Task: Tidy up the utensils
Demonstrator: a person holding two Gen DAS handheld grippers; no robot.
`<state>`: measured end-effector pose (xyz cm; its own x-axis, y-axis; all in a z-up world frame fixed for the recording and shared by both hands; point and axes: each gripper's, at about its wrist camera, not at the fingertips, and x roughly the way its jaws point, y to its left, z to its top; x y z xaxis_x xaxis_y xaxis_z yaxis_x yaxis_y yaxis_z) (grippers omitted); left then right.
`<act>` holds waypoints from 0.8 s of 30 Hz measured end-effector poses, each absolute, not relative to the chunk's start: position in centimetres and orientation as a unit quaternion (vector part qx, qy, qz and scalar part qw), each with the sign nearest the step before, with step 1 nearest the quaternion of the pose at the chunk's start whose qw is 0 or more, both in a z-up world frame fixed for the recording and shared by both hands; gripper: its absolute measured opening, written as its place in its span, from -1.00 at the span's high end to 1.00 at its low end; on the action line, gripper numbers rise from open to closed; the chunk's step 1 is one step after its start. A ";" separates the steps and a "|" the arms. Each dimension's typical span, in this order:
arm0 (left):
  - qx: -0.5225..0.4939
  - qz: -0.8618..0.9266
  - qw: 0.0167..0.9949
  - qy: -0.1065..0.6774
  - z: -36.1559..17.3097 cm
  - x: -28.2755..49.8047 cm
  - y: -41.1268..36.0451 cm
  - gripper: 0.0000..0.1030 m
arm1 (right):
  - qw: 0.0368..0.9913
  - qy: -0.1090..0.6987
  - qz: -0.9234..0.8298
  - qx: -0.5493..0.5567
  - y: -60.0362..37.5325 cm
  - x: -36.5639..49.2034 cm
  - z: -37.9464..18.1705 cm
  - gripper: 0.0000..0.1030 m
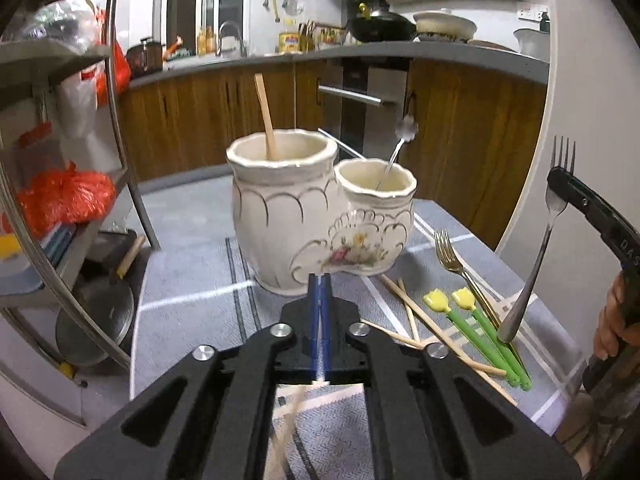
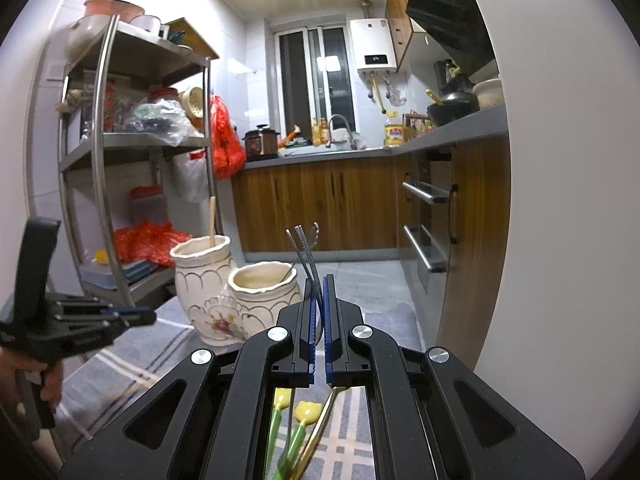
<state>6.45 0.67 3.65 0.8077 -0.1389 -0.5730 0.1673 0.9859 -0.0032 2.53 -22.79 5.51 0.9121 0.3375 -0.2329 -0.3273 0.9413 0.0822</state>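
Observation:
A cream double ceramic holder (image 1: pixel 304 216) stands on the grey checked tablecloth (image 1: pixel 192 264). Its tall pot holds a wooden chopstick (image 1: pixel 265 118); its small pot holds a thin metal utensil (image 1: pixel 396 152). My left gripper (image 1: pixel 320 280) is shut on a pale chopstick (image 1: pixel 292 412), just in front of the holder. My right gripper (image 2: pixel 319 284) is shut on a silver fork (image 2: pixel 306 252), tines up, right of the holder; it also shows in the left wrist view (image 1: pixel 540 240). On the cloth lie a gold fork (image 1: pixel 460 272), two green utensils with yellow tulip ends (image 1: pixel 472 320) and loose chopsticks (image 1: pixel 420 320).
A steel shelf rack (image 2: pixel 100 152) with orange bags stands left of the table. Wooden cabinets (image 2: pixel 320 204) and a grey counter run behind. A white wall (image 2: pixel 560 200) is close on the right. The table edge lies just right of the loose utensils.

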 end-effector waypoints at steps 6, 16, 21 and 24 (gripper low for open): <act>0.090 -0.103 0.921 0.366 2.5 7.0 -0.6 0.96 | 0.977 0.130 0.170 0.016 -22.3 2.8 5.3 0.92; 0.114 -0.100 0.884 0.443 -2.0 8.8 1.3 0.33 | 0.976 0.133 0.172 0.016 -22.1 2.9 5.3 0.92; 0.089 -0.100 0.876 0.464 -3.0 9.9 2.3 0.39 | 0.976 0.132 0.173 0.013 -21.9 2.9 5.2 0.92; 0.080 -0.107 0.875 0.465 -3.1 9.9 2.4 0.85 | 0.976 0.133 0.173 0.013 -21.9 2.9 5.2 0.92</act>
